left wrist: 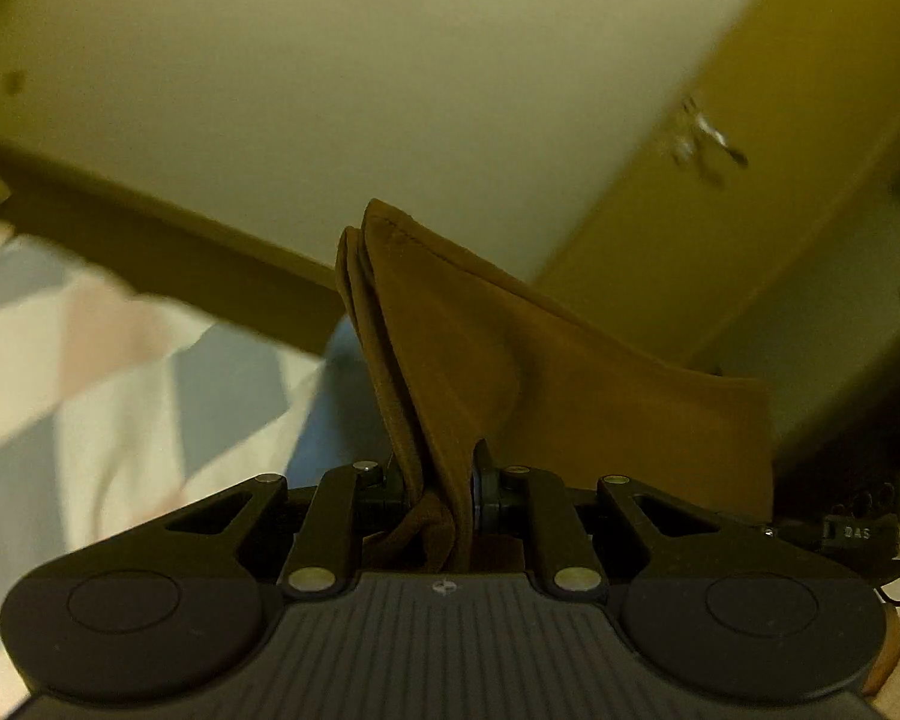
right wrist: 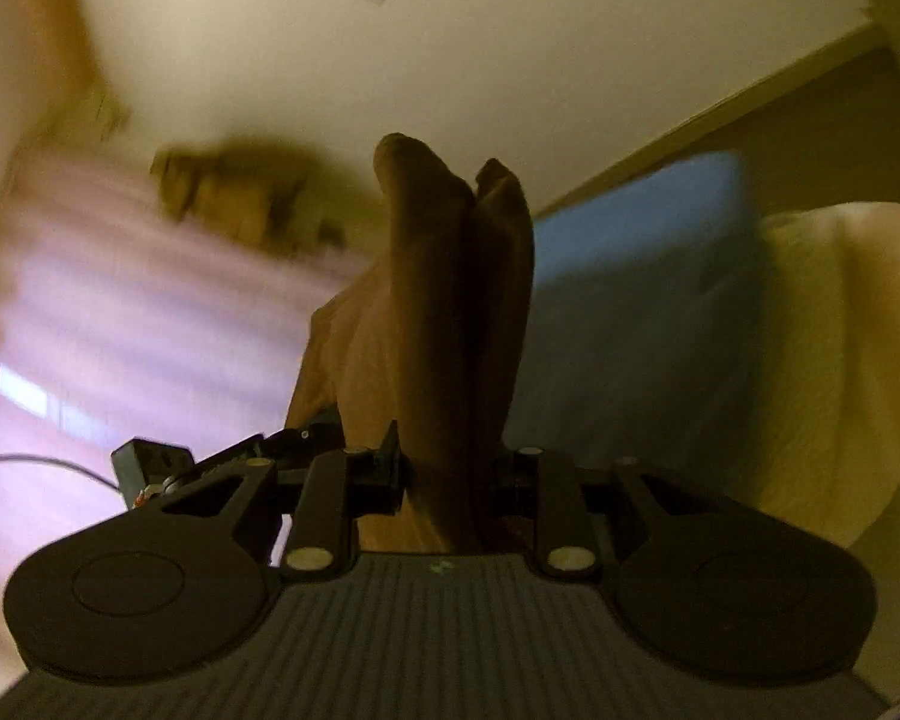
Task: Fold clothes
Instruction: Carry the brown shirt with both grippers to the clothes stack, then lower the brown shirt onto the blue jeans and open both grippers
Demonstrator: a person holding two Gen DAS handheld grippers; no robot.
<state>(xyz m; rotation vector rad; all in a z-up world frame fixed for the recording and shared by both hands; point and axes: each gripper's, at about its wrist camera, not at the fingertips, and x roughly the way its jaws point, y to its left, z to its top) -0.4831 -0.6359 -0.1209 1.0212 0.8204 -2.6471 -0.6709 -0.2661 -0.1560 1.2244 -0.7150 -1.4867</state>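
Clearly we are mid-fold, not at the end: both tongs hold the brown cloth (left wrist: 486,354) up in the air, and both wrist views look toward the wall and ceiling, not down at a surface. Our left tongs (left wrist: 444,498) are closed on a bunched edge of it, with several layers pinched between the fingers and a stitched corner standing above. Our right tongs (right wrist: 444,474) are closed on another gathered part, two rounded folds rising from the grip. From the left tongs the cloth runs off to the right, toward the other grip. We judge the doubling is begun, since layers show at both grips, but nothing is yet laid flat or smoothed; setting down and the last folds are left.

The cloth looks thin, soft and matte, a plain ochre brown with a sewn hem. A patterned bed (left wrist: 90,372) lies lower left, and something blue (right wrist: 636,300) sits right, behind the cloth; blur hides the rest.
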